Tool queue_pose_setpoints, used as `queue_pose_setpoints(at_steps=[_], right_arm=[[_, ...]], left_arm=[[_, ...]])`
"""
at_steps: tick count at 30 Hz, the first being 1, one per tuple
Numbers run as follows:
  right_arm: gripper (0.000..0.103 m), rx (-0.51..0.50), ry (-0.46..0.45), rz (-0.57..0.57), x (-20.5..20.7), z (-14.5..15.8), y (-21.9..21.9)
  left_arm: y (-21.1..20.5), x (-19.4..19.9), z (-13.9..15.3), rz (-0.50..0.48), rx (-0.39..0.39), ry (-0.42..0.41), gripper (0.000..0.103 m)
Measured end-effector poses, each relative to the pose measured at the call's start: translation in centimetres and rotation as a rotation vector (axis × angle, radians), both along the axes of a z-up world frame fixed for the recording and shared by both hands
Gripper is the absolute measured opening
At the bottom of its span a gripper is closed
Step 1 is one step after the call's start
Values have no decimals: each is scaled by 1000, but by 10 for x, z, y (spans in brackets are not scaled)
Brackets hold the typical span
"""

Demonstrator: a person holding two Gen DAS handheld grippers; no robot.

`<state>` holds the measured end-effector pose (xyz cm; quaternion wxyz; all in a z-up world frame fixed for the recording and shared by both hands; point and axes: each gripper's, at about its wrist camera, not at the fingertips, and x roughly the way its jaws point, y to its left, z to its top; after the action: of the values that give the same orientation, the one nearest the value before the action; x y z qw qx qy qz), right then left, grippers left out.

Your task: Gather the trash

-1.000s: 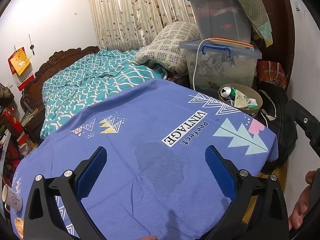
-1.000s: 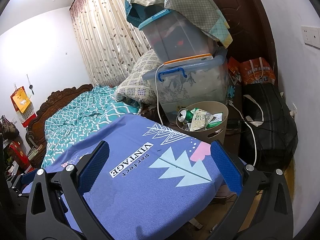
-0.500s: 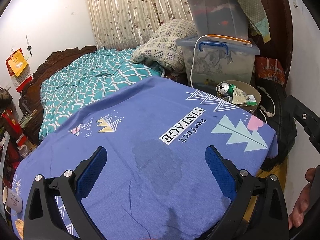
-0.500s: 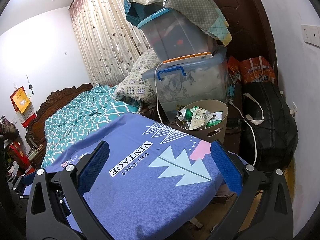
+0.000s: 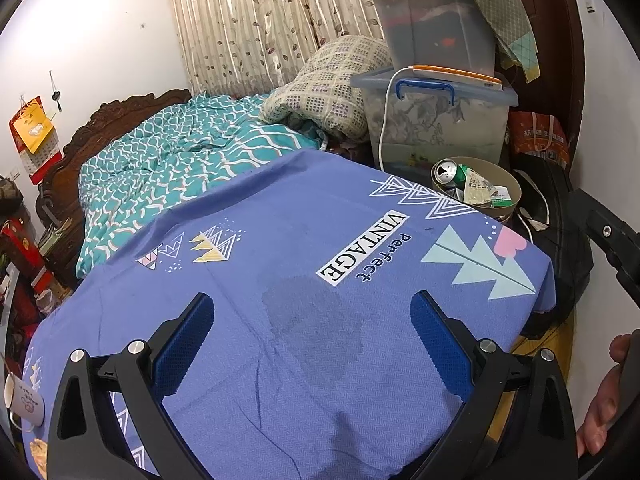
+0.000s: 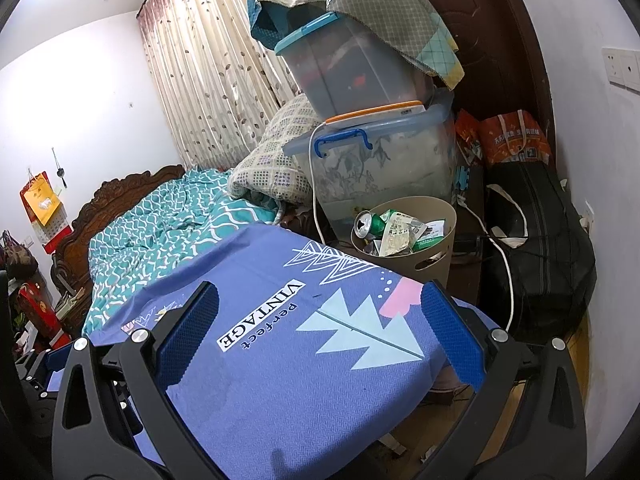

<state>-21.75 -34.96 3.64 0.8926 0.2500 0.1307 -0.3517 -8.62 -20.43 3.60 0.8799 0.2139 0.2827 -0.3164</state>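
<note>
A beige trash bin (image 6: 432,256) stands beyond the far right corner of a table under a blue printed cloth (image 6: 280,352). It holds a green can (image 6: 370,224), wrappers and paper. In the left wrist view the bin (image 5: 510,204) and can (image 5: 450,172) show too. My left gripper (image 5: 310,336) is open and empty above the cloth, over a dark wet stain (image 5: 308,320). My right gripper (image 6: 320,328) is open and empty, low over the cloth's right part, short of the bin.
Two stacked clear storage boxes (image 6: 376,168) with a white cable stand behind the bin. A black bag (image 6: 536,256) and orange bags (image 6: 512,136) lie at the right. A bed with teal quilt (image 5: 180,164) is behind. A white mug (image 5: 24,400) sits at the table's left edge.
Both views have shifted slightly; the left gripper has drifted a little over the cloth. Both grippers stay open and empty.
</note>
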Motion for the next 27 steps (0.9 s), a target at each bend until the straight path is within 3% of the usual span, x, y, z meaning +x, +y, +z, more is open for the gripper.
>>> queue_pose_setpoints(at_steps=[16, 21, 27], right_arm=[[100, 1, 0, -1, 0, 1, -1], [100, 2, 0, -1, -1, -1, 0], [100, 5, 1, 1, 0, -4, 2]], left_arm=[[-1, -1, -2, -10, -2, 4, 95], [-1, 1, -5, -38, -10, 48, 95], [2, 11, -4, -1, -16, 83, 95]])
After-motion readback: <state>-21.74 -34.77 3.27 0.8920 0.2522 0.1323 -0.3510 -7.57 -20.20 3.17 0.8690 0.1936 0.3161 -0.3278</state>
